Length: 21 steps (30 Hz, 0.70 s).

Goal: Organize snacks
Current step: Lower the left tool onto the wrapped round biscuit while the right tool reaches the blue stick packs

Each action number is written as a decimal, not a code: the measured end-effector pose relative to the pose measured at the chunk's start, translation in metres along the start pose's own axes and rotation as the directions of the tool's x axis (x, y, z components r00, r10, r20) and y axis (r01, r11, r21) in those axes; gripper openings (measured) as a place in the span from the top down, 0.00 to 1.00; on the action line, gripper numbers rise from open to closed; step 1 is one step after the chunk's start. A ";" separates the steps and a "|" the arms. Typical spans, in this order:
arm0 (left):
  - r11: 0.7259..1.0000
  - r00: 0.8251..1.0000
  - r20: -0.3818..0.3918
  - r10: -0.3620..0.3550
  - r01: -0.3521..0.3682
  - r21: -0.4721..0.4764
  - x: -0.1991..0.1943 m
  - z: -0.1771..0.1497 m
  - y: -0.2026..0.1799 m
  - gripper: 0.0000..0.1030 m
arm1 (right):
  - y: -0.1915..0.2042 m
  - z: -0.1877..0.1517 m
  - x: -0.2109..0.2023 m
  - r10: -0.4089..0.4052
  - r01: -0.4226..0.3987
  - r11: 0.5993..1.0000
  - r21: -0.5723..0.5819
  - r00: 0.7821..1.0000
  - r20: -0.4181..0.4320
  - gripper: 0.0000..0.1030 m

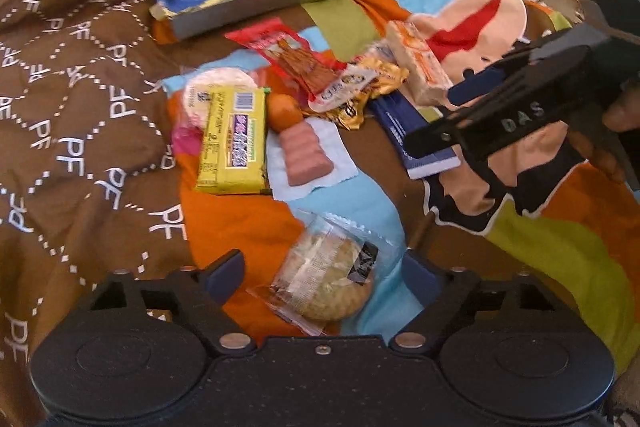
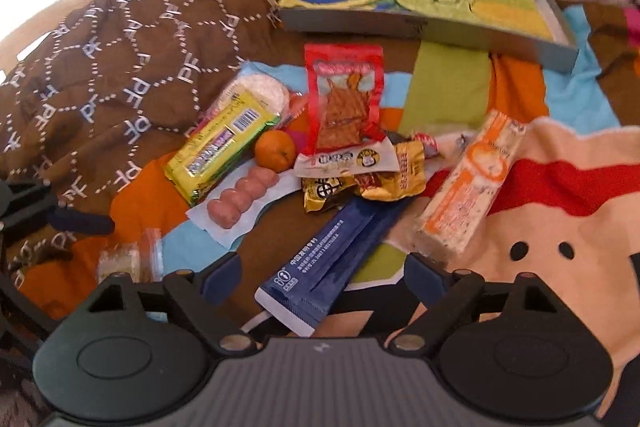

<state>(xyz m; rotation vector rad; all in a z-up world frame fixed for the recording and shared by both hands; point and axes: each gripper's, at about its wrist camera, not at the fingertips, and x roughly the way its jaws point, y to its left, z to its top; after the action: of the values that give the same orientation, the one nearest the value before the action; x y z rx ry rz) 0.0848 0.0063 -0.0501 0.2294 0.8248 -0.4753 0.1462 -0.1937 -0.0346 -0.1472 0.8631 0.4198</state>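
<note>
Snack pile mid-blanket: yellow chocolate bar (image 1: 232, 141) beside small orange (image 1: 283, 111), pink candy strip (image 1: 306, 154) just below, red jerky pack (image 1: 292, 57) above gold wrappers (image 2: 362, 179). Navy sachet (image 2: 326, 263) between spread jaws of right gripper (image 2: 322, 279), not pinched. Left gripper (image 1: 323, 277) jaws spread around clear-wrapped round biscuit (image 1: 328, 281), no contact visible. Grey tray (image 1: 288, 1) beyond pile, on patchwork blanket (image 1: 224, 227); cartoon pouch inside.
</note>
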 end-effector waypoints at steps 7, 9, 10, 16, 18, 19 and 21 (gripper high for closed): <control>0.995 0.999 0.000 0.042 -0.042 -0.095 0.011 0.008 0.013 0.41 | -0.002 0.004 0.022 -0.059 0.063 0.994 0.093 0.997 -0.045 0.17; 0.986 0.998 -0.006 0.066 -0.066 -0.156 0.015 0.012 0.017 0.43 | -0.001 0.005 0.028 -0.093 0.097 0.990 0.099 0.995 -0.042 0.19; 0.980 0.997 -0.014 0.074 -0.075 -0.182 0.016 0.013 0.019 0.43 | -0.001 0.005 0.031 -0.108 0.112 0.988 0.106 0.993 -0.042 0.20; 0.960 0.993 -0.041 0.110 -0.117 -0.253 0.008 0.008 0.016 0.28 | 0.007 0.001 0.032 -0.160 0.162 0.981 0.106 0.987 -0.025 0.29; 0.959 0.992 -0.046 0.119 -0.127 -0.252 0.008 0.003 0.014 0.30 | 0.007 0.001 0.032 -0.165 0.166 0.979 0.122 0.986 -0.022 0.29; 0.960 0.990 -0.050 0.131 -0.140 -0.244 0.009 0.002 0.013 0.36 | 0.006 0.001 0.034 -0.165 0.167 0.977 0.134 0.986 -0.022 0.29; 0.961 0.989 -0.057 0.134 -0.144 -0.237 0.012 0.002 0.012 0.48 | 0.005 0.000 0.034 -0.166 0.167 0.973 0.162 0.986 -0.022 0.30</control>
<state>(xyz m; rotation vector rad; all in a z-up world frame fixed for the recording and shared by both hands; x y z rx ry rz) 0.0988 0.0121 -0.0571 0.0721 0.8914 -0.2362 0.1640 -0.1790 -0.0607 -0.0695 0.8823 0.1907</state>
